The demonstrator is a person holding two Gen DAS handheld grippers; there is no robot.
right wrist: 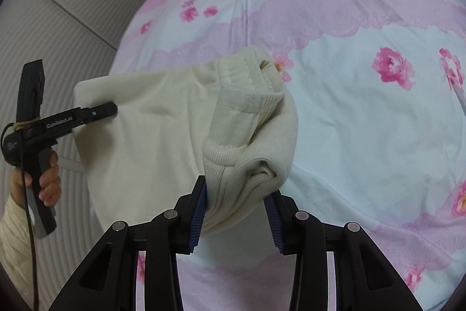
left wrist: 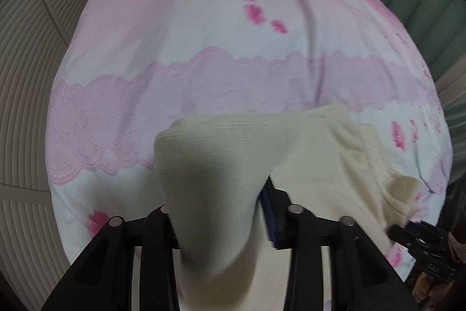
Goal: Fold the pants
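Cream knit pants (right wrist: 163, 118), bunched and partly doubled over, hang above a bed covered by a pink-and-white floral quilt (right wrist: 349, 107). Ribbed waistband (right wrist: 247, 95) is turned toward the right wrist camera.

Right gripper (right wrist: 236, 212): clenched on a thick gathered wad of the pants fabric; both blue ribbed pads (right wrist: 199, 209) press against the cloth from either side.

Left gripper (left wrist: 218, 212): cloth drapes between the fingers and hides the left pad. One blue pad (left wrist: 269, 220) shows at the right of the fold, with cloth against it. Cannot tell whether the fingers still pinch the cloth. In the right wrist view its black finger tips (right wrist: 104, 110) meet the far left edge of the pants.

A hand (right wrist: 43, 179) in a cream knit sleeve (right wrist: 11, 223) grasps the left tool's handle. Ribbed off-white wall panels (right wrist: 58, 48) stand beside the bed.
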